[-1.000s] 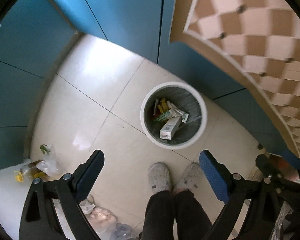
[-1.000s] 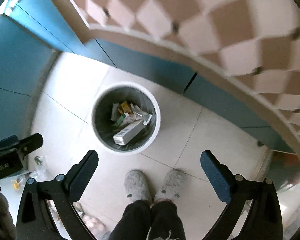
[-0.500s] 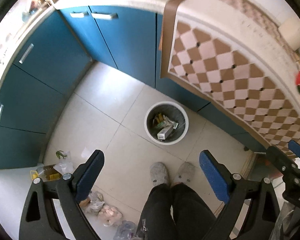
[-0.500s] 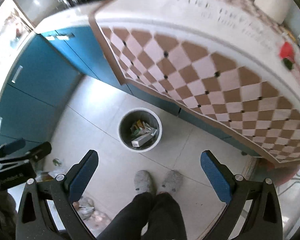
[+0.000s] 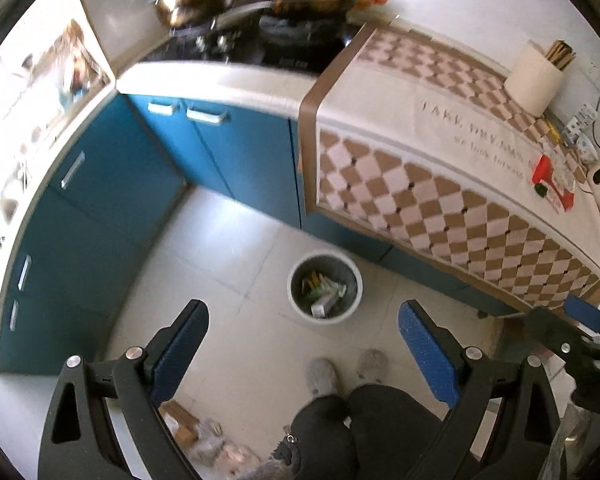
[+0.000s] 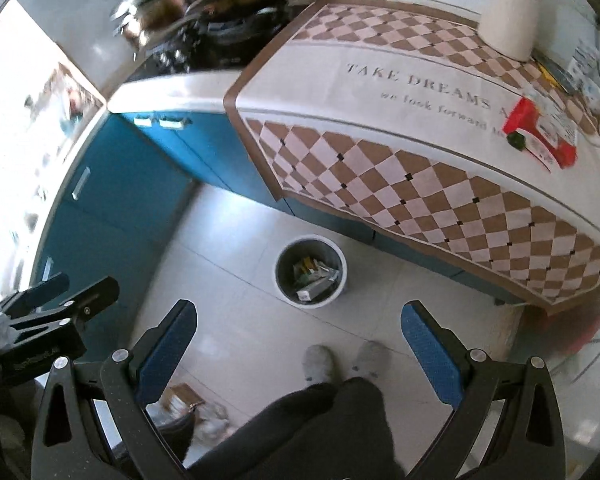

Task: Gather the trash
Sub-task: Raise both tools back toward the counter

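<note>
A white round trash bin [image 5: 298,305] stands on the tiled floor by the counter, holding several boxes and wrappers [image 5: 324,294]; it also shows in the right wrist view [image 6: 342,276]. A red packet [image 6: 538,134] lies on the checked cloth at the counter's right end, and in the left wrist view [image 5: 550,182]. My left gripper [image 5: 303,344] is open and empty, high above the floor. My right gripper [image 6: 298,338] is open and empty at about the same height, to the right of the left one.
Blue cabinets [image 5: 112,200] line the left and back. A checked cloth [image 6: 420,168] covers the counter. A stove with pans [image 5: 260,12] is at the back. A white holder [image 6: 508,20] stands on the counter. Bags and a box [image 5: 204,436] lie by the person's feet [image 5: 346,370].
Both grippers have risen well away from the bin, from just above it to above counter height. The countertop and stove have come into view. Both stay open.
</note>
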{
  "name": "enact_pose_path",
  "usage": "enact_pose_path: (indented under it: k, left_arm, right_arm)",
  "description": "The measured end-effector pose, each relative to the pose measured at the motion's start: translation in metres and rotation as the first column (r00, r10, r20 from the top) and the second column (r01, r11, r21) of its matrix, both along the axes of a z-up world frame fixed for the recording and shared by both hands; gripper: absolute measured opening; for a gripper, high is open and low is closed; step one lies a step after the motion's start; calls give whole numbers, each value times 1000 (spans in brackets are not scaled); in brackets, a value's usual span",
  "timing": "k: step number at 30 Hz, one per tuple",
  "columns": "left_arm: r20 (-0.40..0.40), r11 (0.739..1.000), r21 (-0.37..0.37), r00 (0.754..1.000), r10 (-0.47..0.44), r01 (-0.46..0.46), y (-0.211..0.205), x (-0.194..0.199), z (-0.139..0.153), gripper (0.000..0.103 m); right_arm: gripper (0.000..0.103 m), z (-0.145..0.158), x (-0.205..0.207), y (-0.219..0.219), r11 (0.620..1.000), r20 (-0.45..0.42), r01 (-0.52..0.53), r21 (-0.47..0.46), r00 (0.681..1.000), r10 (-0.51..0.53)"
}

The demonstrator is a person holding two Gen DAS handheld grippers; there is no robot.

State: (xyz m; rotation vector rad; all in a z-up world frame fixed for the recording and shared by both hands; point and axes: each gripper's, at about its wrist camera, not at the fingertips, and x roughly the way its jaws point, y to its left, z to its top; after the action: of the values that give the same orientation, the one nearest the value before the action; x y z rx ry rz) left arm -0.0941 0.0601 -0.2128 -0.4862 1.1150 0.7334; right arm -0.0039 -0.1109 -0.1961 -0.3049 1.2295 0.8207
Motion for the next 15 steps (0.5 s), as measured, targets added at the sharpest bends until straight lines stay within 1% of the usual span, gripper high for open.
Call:
enact_pose_path:
  k: [3, 4, 5, 8, 9, 11, 12, 14, 15]
  left_arm:
    - [36, 998, 54, 999, -40, 38, 1, 27, 13, 98]
    - [42, 996, 74, 998, -53, 50, 1, 36, 16, 100]
    - [38, 993, 96, 997, -75, 71, 0, 52, 19, 103]
    - [28, 987, 115, 993, -119, 115, 0, 93, 20, 103]
    - [25, 985, 104, 990, -140, 137, -2, 114, 19, 103]
    - [30, 983, 51, 983, -179, 177, -9, 156, 13, 103]
    - [36, 981, 25, 981, -193, 192, -12, 171, 11, 103]
    - [68, 966, -61, 967, -246, 250, -27, 221, 0, 102]
    - [78, 957, -99, 960, -267, 274, -34, 240, -6, 102]
  right_arm:
    - [103, 11, 14, -14, 998, -24, 60, 34, 998, -59]
    - [103, 15, 24, -22, 994, -38, 96, 45, 995, -94]
    - [103, 18, 33, -29, 990, -48, 128, 52, 991, -125]
    - [103, 23, 70, -57, 968, -75, 240, 76, 969, -234]
    - [103, 23, 80, -64, 960, -80, 269, 81, 962, -262]
    - [103, 26, 114, -93, 924, -80, 371, 95, 928, -364]
    - [103, 26, 129, -105, 906, -81, 412, 97, 911, -405]
    - [103, 27, 156, -129, 869, -88, 484, 101, 875, -476]
    - [103, 26, 177, -148, 841, -91, 531, 101, 847, -523]
